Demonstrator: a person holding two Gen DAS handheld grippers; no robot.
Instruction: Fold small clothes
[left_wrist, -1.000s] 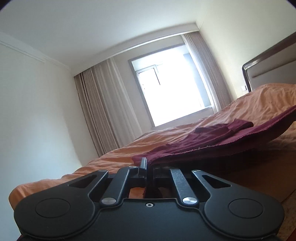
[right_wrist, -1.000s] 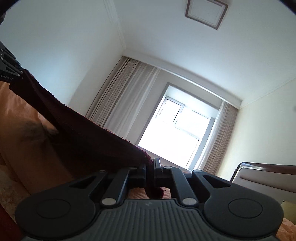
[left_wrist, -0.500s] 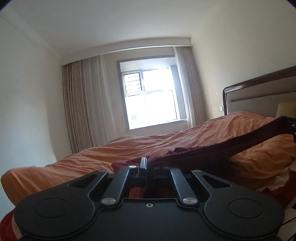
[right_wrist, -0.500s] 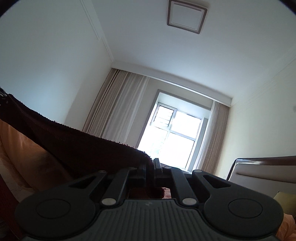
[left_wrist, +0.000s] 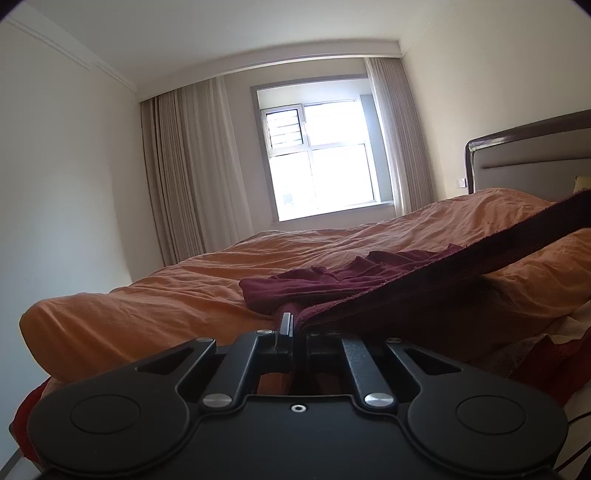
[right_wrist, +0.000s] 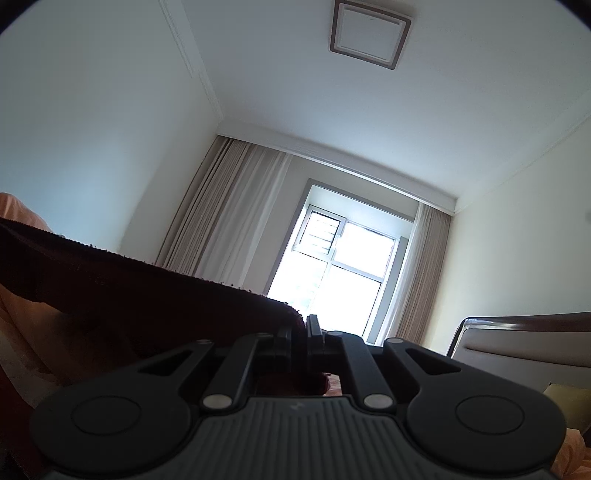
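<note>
Curtains (left_wrist: 192, 173) are seen at the far left of the left wrist view, hung from ceiling to floor beside a bright window (left_wrist: 321, 158). Below them, an orange bedspread (left_wrist: 177, 302) is spread over the bed, and a padded headboard (left_wrist: 532, 155) is seen at the far right. A maroon garment (left_wrist: 369, 273) is laid partly on the bedspread, near the middle of the view. One edge of it is clamped between the closed fingers of the left gripper (left_wrist: 293, 325), and from there a taut band of the cloth is stretched up and to the right, out of the frame. Part of the bedspread and the foot of the headboard are hidden by this band.

In the right wrist view, the same garment (right_wrist: 147, 295) is seen as a dark sheet entering from the left edge, and the lower left of the room is blocked by it. Its end is gripped between the closed fingers of the right gripper (right_wrist: 299, 332). Behind it, curtains (right_wrist: 236, 221) and the window (right_wrist: 340, 266) are shown, a square ceiling light (right_wrist: 369, 33) is set above, and the headboard (right_wrist: 524, 339) is seen at the lower right.
</note>
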